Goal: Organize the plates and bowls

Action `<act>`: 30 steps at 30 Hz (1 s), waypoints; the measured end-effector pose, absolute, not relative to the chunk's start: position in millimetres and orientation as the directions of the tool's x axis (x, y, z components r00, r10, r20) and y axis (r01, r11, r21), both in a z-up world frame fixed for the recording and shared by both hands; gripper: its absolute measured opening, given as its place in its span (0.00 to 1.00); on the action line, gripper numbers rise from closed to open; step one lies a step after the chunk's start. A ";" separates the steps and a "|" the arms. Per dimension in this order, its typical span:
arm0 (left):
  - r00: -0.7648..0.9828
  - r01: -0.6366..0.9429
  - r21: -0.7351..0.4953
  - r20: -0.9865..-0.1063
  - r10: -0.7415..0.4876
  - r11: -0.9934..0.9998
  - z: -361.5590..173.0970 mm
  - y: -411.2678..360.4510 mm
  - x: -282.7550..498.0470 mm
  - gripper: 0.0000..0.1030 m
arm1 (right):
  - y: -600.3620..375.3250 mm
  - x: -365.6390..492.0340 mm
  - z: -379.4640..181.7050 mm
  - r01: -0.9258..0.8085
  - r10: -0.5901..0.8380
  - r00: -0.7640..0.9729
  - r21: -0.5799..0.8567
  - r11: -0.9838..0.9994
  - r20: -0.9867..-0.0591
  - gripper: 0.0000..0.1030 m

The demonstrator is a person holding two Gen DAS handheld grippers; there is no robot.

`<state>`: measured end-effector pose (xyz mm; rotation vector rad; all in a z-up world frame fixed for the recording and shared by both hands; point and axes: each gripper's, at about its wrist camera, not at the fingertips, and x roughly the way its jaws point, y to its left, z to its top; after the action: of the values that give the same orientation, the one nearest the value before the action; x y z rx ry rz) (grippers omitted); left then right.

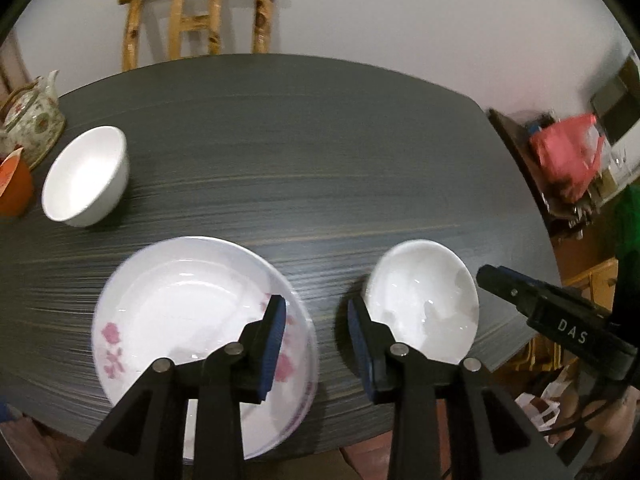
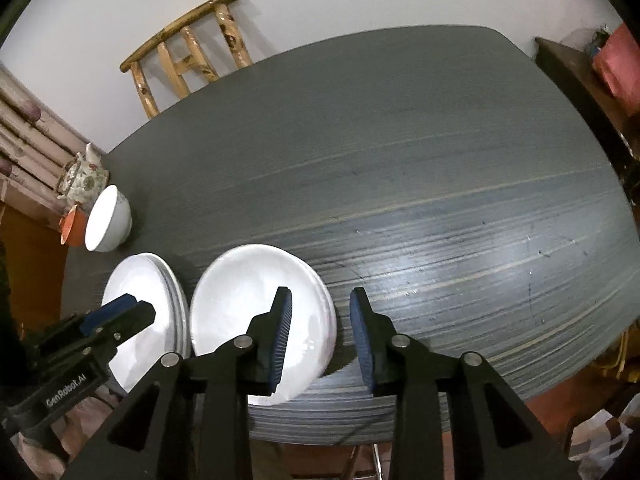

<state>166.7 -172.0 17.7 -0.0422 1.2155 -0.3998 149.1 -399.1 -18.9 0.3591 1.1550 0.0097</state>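
Right now the floral plate point(image 1: 192, 320) is lying under my left gripper point(image 1: 316, 320), on the near part of the dark wood-grain table point(image 1: 320, 140); from my right wrist camera its edge looks doubled, so it may be topping a stack of plates point(image 2: 160, 300), though I cannot tell how many. Just to the right of it, the plain white shallow bowl point(image 1: 424, 300) is sitting near the table's front edge, and in the right wrist view this bowl point(image 2: 256, 312) is lying beneath my right gripper's point(image 2: 320, 328) left finger. A deeper white bowl point(image 1: 86, 176) is standing farther out to the left, apart from both.

I am holding my left gripper wide open, gripping nothing, its left blue pad point(image 1: 276, 344) hanging over the plate's pink flowers and its right finger over bare table beside the shallow bowl. My right gripper is likewise gaping open and empty, its right finger over bare table.

Beyond the deep bowl, an orange cup point(image 1: 14, 188) and a flowered teapot point(image 1: 34, 116) are crowding the table's far left corner. A wooden chair point(image 1: 200, 20) is standing behind the table against the white wall.
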 end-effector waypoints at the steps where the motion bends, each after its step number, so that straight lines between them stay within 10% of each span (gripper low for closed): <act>1: 0.294 0.267 -0.250 -0.899 -0.325 0.931 20.2 -162.7 168.3 0.32 | -394.9 150.7 -16.0 0.168 0.193 0.413 0.282 0.945 -0.890 0.28; 30: 0.432 -0.207 -0.297 -0.883 -0.185 0.932 12.5 96.9 260.8 0.32 | -159.5 291.2 -5.6 -0.219 0.381 0.279 0.328 0.919 -0.881 0.28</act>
<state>260.8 96.9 12.5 -0.3916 1.1320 0.0141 291.2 -159.5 -5.6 0.1527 1.2248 0.4050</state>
